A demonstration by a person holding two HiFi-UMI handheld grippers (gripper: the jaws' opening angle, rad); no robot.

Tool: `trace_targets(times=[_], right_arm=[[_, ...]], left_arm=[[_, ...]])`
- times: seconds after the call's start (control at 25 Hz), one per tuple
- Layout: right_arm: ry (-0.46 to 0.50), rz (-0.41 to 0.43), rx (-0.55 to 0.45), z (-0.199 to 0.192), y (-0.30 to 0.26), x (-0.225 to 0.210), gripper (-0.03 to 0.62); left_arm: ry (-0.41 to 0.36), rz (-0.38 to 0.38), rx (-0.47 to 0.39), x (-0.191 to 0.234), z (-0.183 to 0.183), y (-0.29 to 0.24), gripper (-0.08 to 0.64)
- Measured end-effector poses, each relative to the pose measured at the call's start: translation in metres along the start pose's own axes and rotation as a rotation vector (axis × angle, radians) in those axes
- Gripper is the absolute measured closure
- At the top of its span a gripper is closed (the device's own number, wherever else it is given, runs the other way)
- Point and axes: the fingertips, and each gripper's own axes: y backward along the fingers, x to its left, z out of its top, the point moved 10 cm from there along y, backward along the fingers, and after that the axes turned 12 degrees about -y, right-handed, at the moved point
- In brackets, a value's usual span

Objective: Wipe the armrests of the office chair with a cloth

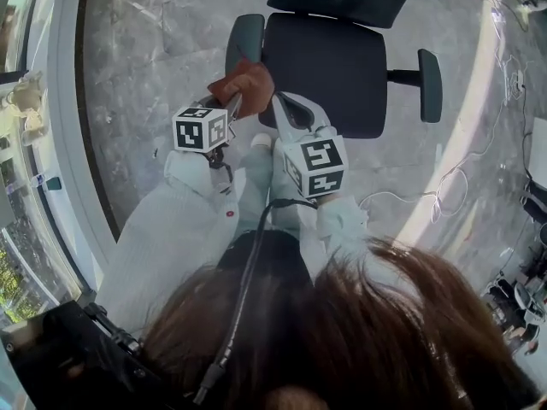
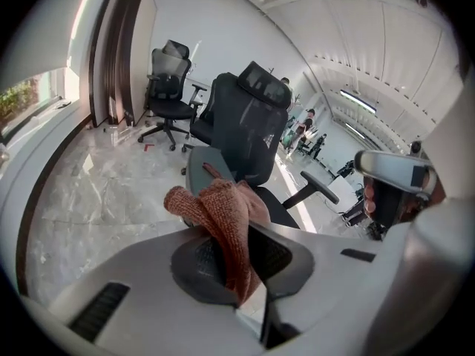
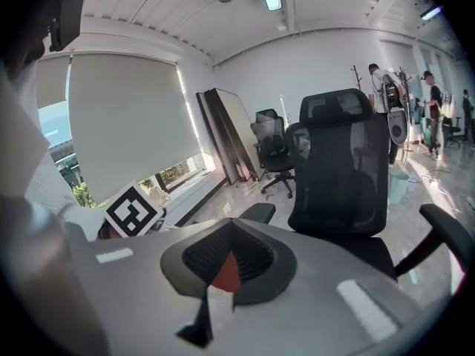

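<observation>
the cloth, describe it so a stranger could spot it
Find the black office chair on the marble floor, then its armrest at the head view's left. At its near end the left gripper pinches a crumpled rust-red cloth, the one reddish thing among black and grey.

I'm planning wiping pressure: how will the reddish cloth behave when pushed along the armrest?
Probably floppy: the cloth bunches and folds in the left tool. Its knit-looking texture likely grips rather than slides. Seems light, so it may fold on the armrest.
</observation>
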Motion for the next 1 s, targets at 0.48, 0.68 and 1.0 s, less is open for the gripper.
trace_targets(times=[0.48,0.68,1.0], right_arm=[[-0.074,-0.059,0.033,0.001,-0.022,-0.035,0.591],[-0.088,-0.074,0.046,0.006,-0.029,-0.053,0.591],[-0.086,-0.059,0.046,0.01,-0.032,-0.059,0.591]], left_arm=[[-0.122,0.104,-0.001,0.073,0.1,-0.076,0.523],[-0.12,0.113,-0.002,0.093,0.134,-0.111,0.523],[-0.052,0.096,0.06,0.096,0.13,-0.116,0.523]])
